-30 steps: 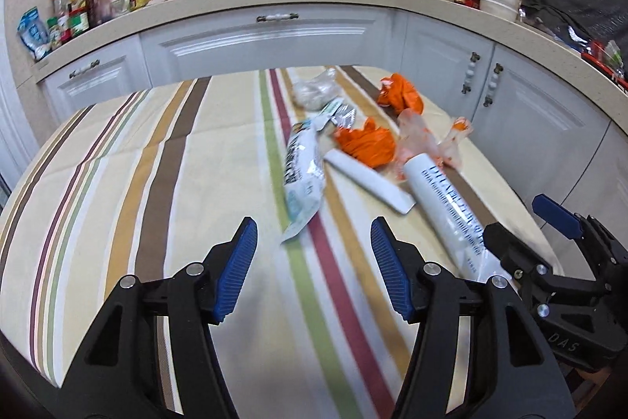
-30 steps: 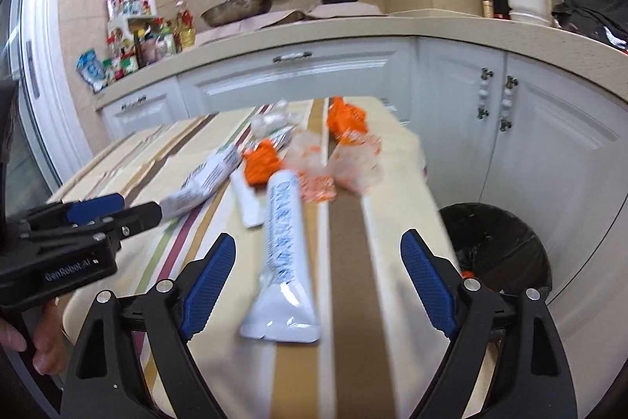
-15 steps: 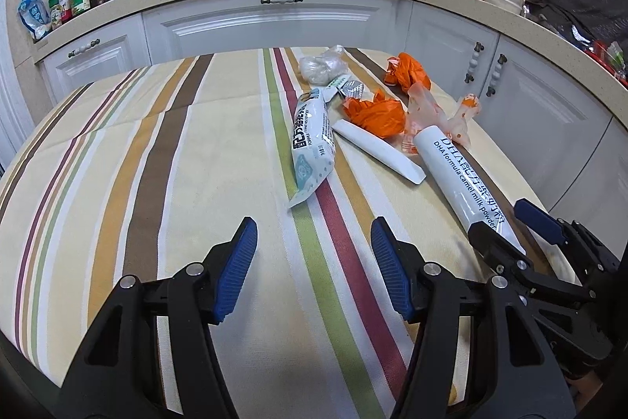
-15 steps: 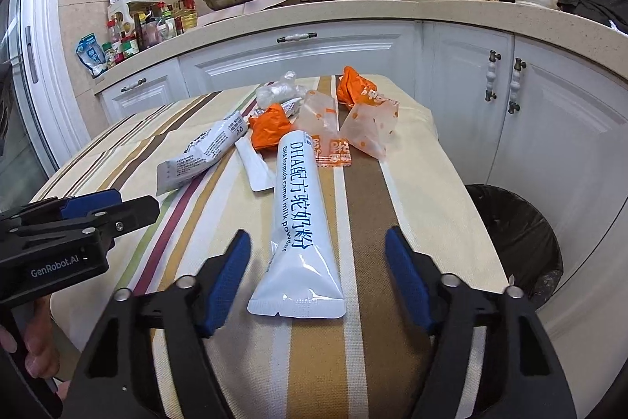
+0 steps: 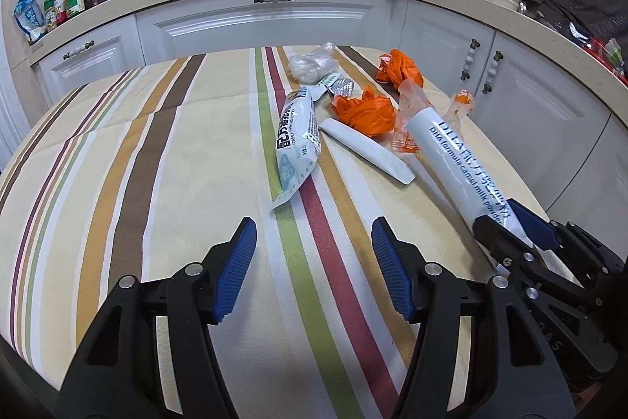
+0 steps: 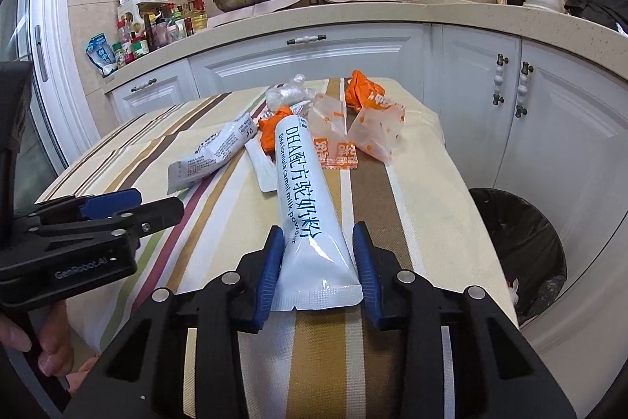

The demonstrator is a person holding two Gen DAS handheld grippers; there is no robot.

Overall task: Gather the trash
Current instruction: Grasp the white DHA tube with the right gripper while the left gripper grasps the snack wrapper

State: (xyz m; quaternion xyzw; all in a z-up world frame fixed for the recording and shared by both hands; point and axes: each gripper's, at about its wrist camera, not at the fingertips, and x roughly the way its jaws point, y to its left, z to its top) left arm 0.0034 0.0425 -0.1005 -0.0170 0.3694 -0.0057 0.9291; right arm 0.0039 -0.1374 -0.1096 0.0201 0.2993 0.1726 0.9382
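Note:
A long white milk powder pouch (image 6: 302, 183) (image 5: 451, 160) lies on the striped tablecloth (image 5: 157, 183). My right gripper (image 6: 318, 234) (image 5: 498, 216) is closing, and its blue pads press both sides of the pouch's near end. More trash lies beyond: a grey-white wrapper (image 5: 296, 140), a white strip (image 5: 369, 152), crumpled orange bags (image 5: 365, 108), a clear plastic wad (image 5: 312, 63) and translucent orange-printed bags (image 6: 376, 128). My left gripper (image 5: 312, 226) (image 6: 157, 205) hangs open over bare cloth, left of the pouch, with nothing between its fingers.
A black-lined trash bin (image 6: 522, 242) stands on the floor past the table's right edge. White cabinets (image 5: 267, 22) and a counter with bottles, a pan and a pot curve behind the table. A person's hand (image 6: 43, 348) holds the left gripper.
The right gripper's jaws have narrowed from wide apart to touching the pouch's sides. Both views have drawn slightly nearer the trash. The left gripper's opening is unchanged.

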